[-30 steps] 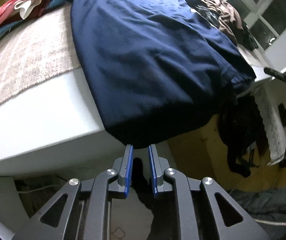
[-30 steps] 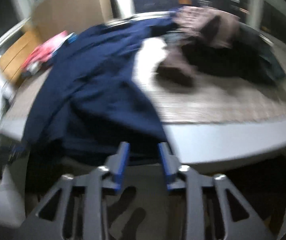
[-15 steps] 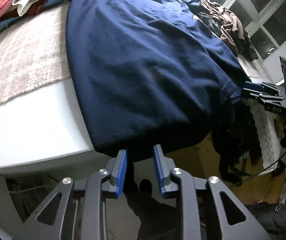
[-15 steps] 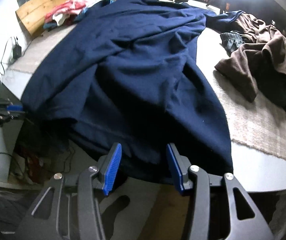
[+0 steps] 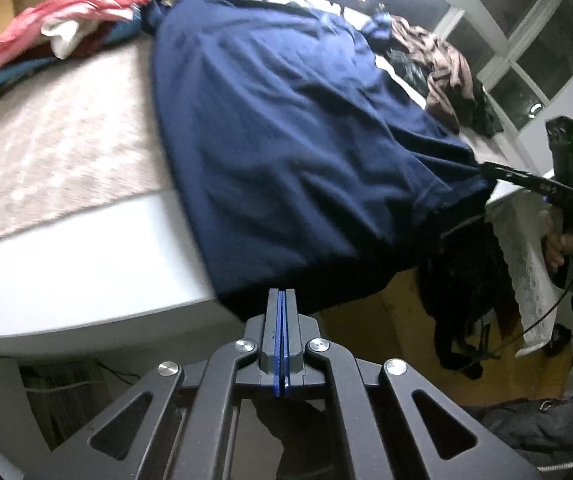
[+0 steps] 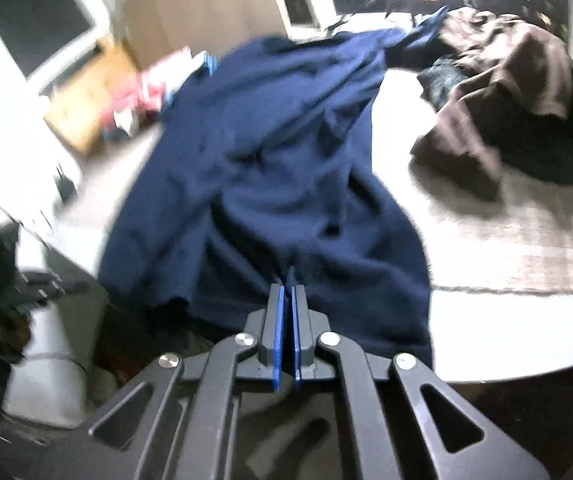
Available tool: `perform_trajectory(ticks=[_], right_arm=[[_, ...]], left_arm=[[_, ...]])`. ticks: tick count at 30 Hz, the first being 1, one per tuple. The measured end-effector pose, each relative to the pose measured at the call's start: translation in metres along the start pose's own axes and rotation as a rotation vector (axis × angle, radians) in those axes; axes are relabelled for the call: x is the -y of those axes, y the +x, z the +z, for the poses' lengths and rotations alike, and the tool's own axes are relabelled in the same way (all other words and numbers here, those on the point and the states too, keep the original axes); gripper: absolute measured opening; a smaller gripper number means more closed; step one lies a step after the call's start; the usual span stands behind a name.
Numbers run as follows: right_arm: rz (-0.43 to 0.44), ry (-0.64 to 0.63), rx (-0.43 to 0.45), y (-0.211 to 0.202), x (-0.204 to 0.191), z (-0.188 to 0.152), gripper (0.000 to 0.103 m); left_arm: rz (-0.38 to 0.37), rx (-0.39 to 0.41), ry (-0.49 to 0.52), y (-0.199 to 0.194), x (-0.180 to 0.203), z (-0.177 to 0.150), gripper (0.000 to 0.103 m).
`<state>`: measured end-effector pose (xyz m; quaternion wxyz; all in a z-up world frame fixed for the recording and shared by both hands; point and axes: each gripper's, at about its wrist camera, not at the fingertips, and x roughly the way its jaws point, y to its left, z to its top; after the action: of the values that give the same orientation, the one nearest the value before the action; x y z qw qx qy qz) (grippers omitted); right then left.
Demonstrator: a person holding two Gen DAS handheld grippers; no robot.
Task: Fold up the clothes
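The navy garment [image 5: 286,152] lies lengthwise on the bed [image 5: 66,264], its near hem overhanging the edge. The left gripper [image 5: 282,294] and right gripper [image 6: 285,290] each clamp one hem corner, jaws just closed on it.

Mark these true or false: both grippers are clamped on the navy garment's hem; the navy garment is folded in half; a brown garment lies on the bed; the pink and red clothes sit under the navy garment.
1. Both the left gripper and right gripper are clamped on the hem of the navy garment. True.
2. The navy garment is folded in half. False: it lies spread along the bed, hem hanging over the edge.
3. A brown garment lies on the bed. True.
4. The pink and red clothes sit under the navy garment. False: they are piled beside it.
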<state>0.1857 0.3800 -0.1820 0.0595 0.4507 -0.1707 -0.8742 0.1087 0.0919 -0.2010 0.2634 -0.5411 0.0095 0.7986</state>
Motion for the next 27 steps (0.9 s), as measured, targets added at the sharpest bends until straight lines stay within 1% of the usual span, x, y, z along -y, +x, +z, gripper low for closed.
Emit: perform_trajectory(ticks=[3, 4, 5, 7, 9, 10, 12, 13, 14, 16, 17, 18, 20, 21, 23, 24, 27], right_arm=[[0.039, 0.085, 0.069, -0.026, 0.019, 0.009, 0.003], [0.044, 0.111, 0.099, -0.035, 0.025, 0.011, 0.003], [0.028, 0.124, 0.117, -0.041, 0.029, 0.013, 0.003], [-0.030, 0.132, 0.138, -0.048, 0.039, 0.016, 0.003], [-0.112, 0.147, 0.144, -0.047, 0.051, 0.017, 0.003], [-0.146, 0.163, 0.150, -0.046, 0.059, 0.018, 0.003], [-0.255, 0.214, 0.174, -0.048, 0.083, 0.018, 0.003], [-0.310, 0.220, 0.165, -0.046, 0.092, 0.018, 0.003], [-0.345, 0.224, 0.149, -0.042, 0.099, 0.018, 0.003], [-0.370, 0.216, 0.106, -0.030, 0.103, 0.018, 0.003], [-0.393, 0.195, 0.087, -0.024, 0.102, 0.018, 0.003], [-0.399, 0.189, 0.077, -0.022, 0.102, 0.018, 0.003], [-0.322, 0.228, 0.066, -0.020, 0.108, 0.015, 0.003], [-0.301, 0.235, 0.057, -0.020, 0.111, 0.013, 0.003], [-0.301, 0.217, 0.039, -0.017, 0.112, 0.010, 0.003], [-0.296, 0.215, 0.036, -0.017, 0.112, 0.009, 0.003], [-0.268, 0.229, 0.034, -0.018, 0.117, 0.008, 0.003]], left_arm=[[0.030, 0.035, -0.018, -0.022, -0.012, 0.000, 0.000], [0.038, 0.040, -0.027, -0.025, -0.016, 0.000, 0.000], [0.047, 0.045, -0.036, -0.028, -0.019, -0.001, 0.000], [0.024, 0.042, -0.060, -0.028, -0.021, -0.004, 0.000], [0.017, 0.024, -0.066, -0.016, -0.012, -0.005, 0.000], [0.018, 0.008, -0.058, -0.010, -0.006, -0.006, 0.002], [-0.001, -0.008, -0.040, 0.004, 0.011, -0.004, 0.007], [-0.011, -0.015, -0.032, 0.011, 0.019, -0.003, 0.008], [-0.021, -0.021, -0.017, 0.018, 0.029, -0.002, 0.010], [0.020, -0.037, 0.017, 0.028, 0.039, -0.001, 0.020], [0.044, -0.044, 0.033, 0.033, 0.044, 0.000, 0.028], [0.065, -0.052, 0.037, 0.037, 0.045, 0.000, 0.029], [0.056, -0.072, -0.012, 0.044, 0.040, -0.001, 0.029], [0.065, -0.080, -0.024, 0.047, 0.037, -0.003, 0.029], [0.092, -0.096, -0.041, 0.052, 0.031, -0.008, 0.030], [0.089, -0.105, -0.055, 0.055, 0.028, -0.011, 0.032], [0.069, -0.128, -0.098, 0.065, 0.018, -0.017, 0.032]])
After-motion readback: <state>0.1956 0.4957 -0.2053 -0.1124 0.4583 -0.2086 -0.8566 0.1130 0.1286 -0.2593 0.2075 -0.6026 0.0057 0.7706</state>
